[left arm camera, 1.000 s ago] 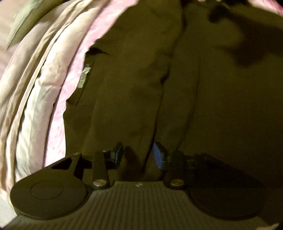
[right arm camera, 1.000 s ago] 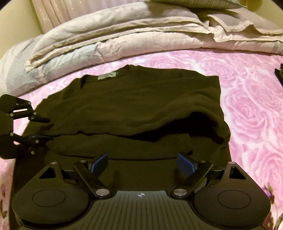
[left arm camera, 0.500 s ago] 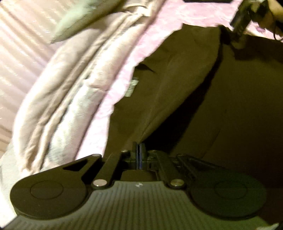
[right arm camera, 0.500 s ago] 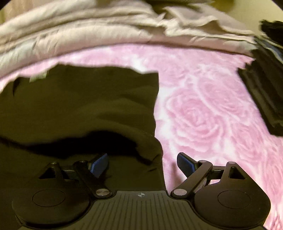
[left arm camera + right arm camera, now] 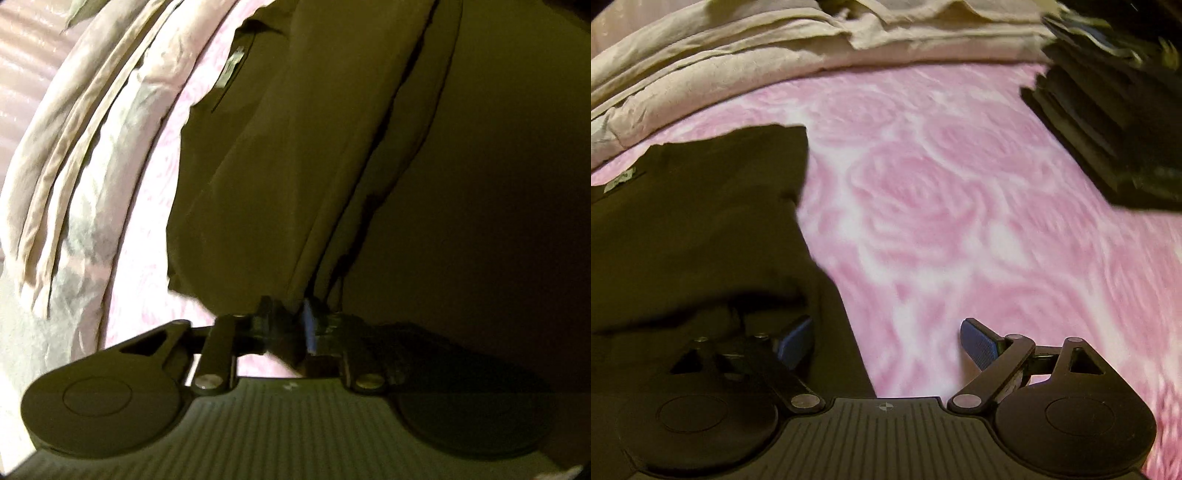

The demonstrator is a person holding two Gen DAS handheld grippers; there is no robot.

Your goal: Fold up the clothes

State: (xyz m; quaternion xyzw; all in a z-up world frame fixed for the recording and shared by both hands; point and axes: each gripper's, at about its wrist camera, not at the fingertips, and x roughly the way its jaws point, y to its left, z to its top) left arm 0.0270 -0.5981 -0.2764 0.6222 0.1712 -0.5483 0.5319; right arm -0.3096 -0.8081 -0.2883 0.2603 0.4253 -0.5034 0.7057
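A dark olive-brown sweater (image 5: pixel 295 155) lies on the pink rose-patterned bedspread (image 5: pixel 942 206), partly folded, its neck label (image 5: pixel 232 68) toward the bedding. My left gripper (image 5: pixel 293 326) is shut on a fold of the sweater at its edge and holds it lifted. In the right wrist view the sweater (image 5: pixel 694 221) fills the left side. My right gripper (image 5: pixel 886 339) is open, its left finger over the sweater's right edge, its right finger over bare bedspread.
A rumpled beige duvet (image 5: pixel 757 62) lies along the far side of the bed and shows at the left in the left wrist view (image 5: pixel 74 166). A stack of dark folded clothes (image 5: pixel 1108 122) sits at the far right.
My left gripper closed on a fold of the sweater and has lifted it. My right gripper has swung right, from over the sweater's middle to its right edge, staying open.
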